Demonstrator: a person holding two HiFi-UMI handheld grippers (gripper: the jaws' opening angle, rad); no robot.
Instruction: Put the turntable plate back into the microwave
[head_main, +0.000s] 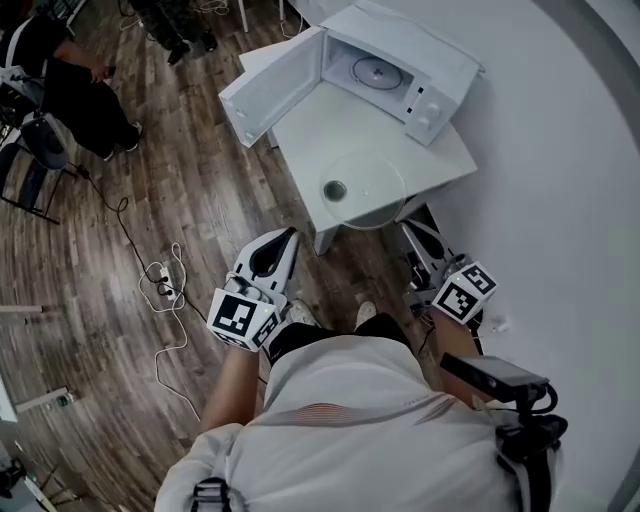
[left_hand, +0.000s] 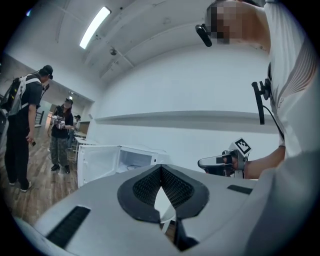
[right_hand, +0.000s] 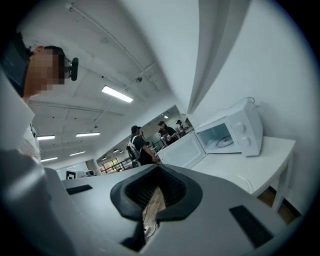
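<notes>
The fingers of the left gripper (head_main: 288, 236) are together with nothing between them, and so are those of the right gripper (head_main: 414, 231). Both hang level in front of the person, just short of the tabletop (head_main: 318, 132).

The clear glass turntable plate (head_main: 368, 186) lies flat at the tabletop's near edge, perhaps a little over it, and neither gripper touches it. A small dark round thing (head_main: 335, 190) sits at its left rim; what it is I cannot tell.

The likely trouble is the glass. A nudge from closed fingers could push it off the edge, and a pinch on its smooth thin rim may slip.

Farther off stands the microwave (head_main: 425, 75), with a roller ring (head_main: 372, 70) inside. A plate set down off-centre on that ring would sit tilted. The open door (head_main: 270, 95) swings out to the left, where the left gripper could catch it. Cables (head_main: 160, 285) trail on the floor at the left.
</notes>
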